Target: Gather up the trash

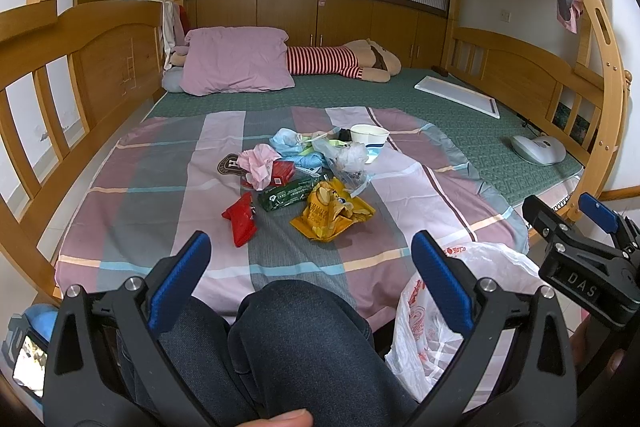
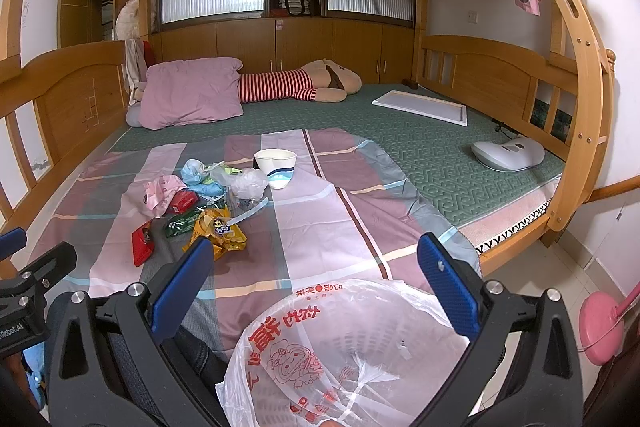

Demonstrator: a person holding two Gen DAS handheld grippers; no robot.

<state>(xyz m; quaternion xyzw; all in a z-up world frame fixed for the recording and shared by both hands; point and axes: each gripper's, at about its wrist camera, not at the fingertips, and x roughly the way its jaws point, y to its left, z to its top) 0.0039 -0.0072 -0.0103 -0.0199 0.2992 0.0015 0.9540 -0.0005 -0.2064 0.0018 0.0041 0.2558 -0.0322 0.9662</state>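
Note:
A pile of trash lies on the striped bedsheet [image 1: 160, 195]: a red packet [image 1: 240, 221], a yellow snack bag [image 1: 332, 213], a green wrapper [image 1: 286, 193], pink crumpled paper [image 1: 258, 163], blue and clear plastic [image 1: 298, 145] and a paper cup [image 1: 368, 139]. The pile also shows in the right wrist view, with the yellow bag [image 2: 218, 231] and cup [image 2: 276, 167]. My left gripper [image 1: 310, 279] is open and empty above a knee, short of the pile. My right gripper [image 2: 316, 287] is open and empty over a white bin lined with a printed plastic bag [image 2: 340, 351].
A pink pillow [image 1: 236, 63] and a striped plush toy [image 1: 344, 61] lie at the back of the bed. A white board [image 1: 456, 95] and a white device [image 1: 538, 149] lie on the green mat at the right. Wooden bunk rails surround the bed. A pink base [image 2: 600, 319] stands on the floor.

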